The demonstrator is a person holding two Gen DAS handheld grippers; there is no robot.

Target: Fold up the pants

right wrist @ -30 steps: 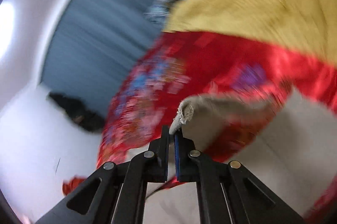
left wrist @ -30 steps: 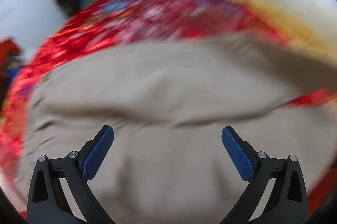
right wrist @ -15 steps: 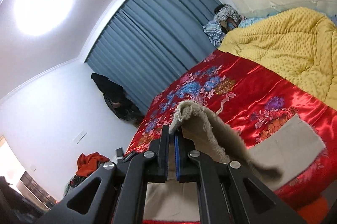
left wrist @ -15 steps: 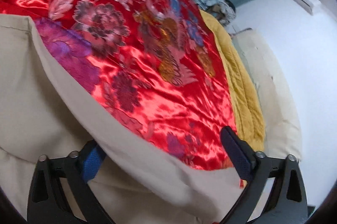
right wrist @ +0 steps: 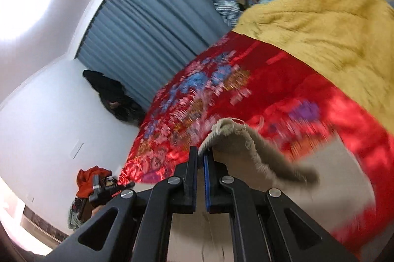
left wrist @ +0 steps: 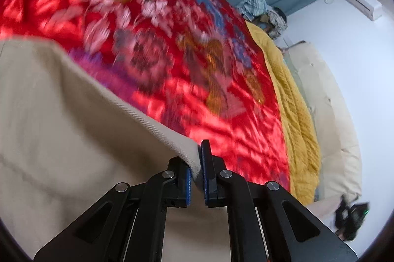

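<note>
Motion blur smears the red bedspread (left wrist: 172,45) in both my views, and the pants (left wrist: 61,126) run off frame. My left gripper (left wrist: 197,171), angled downward, has just been closing and now pinches the pants' edge. My right gripper (right wrist: 200,163) is clamped on a frayed hem, lifted above the bed.

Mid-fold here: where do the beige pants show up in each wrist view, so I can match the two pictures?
Left wrist: beige pants fill the lower left, edge pinched in the left tongs.
Right wrist: frayed end rises bottom centre, pinched in the right tongs.
Shared landmark: yellow blanket, right edge in the left view, upper right in the right.
</note>
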